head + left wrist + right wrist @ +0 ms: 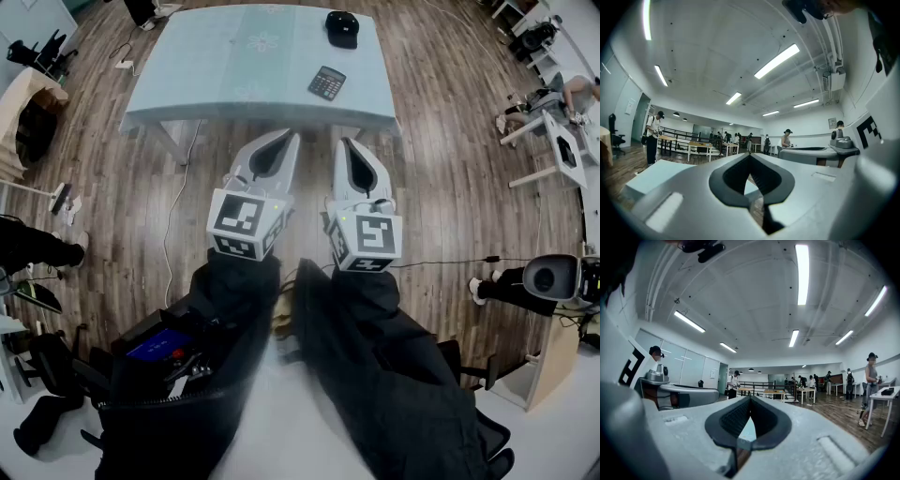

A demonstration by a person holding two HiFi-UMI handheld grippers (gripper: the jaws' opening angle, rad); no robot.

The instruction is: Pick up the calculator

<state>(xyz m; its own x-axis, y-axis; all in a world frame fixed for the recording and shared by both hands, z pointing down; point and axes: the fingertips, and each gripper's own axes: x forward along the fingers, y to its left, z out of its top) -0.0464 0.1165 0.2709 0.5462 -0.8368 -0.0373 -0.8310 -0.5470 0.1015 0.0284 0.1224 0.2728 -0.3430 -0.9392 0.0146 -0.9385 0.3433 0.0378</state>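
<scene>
**Two shut grippers, one calculator far ahead**

At the centre of the head view, two grippers sit side by side, the left gripper (287,141) and the right gripper (345,143). Each has its jaws pressed together on nothing. Well beyond their tips, at upper centre, one calculator (326,82) lies on the one pale blue table (216,84). One black cap (342,28) lies behind it.

The brown plank floor (450,178) is wood with a soft sheen. The pale blue rectangular table (216,75) has a smooth, matt top. The small dark rectangular calculator (326,82) looks like hard plastic. The left gripper (289,139) and right gripper (344,143) have matt light grey plastic shells. The right one's black pads (733,420) are ribbed and look rubbery. The person's black sleeves (375,319) are matt cloth.
</scene>
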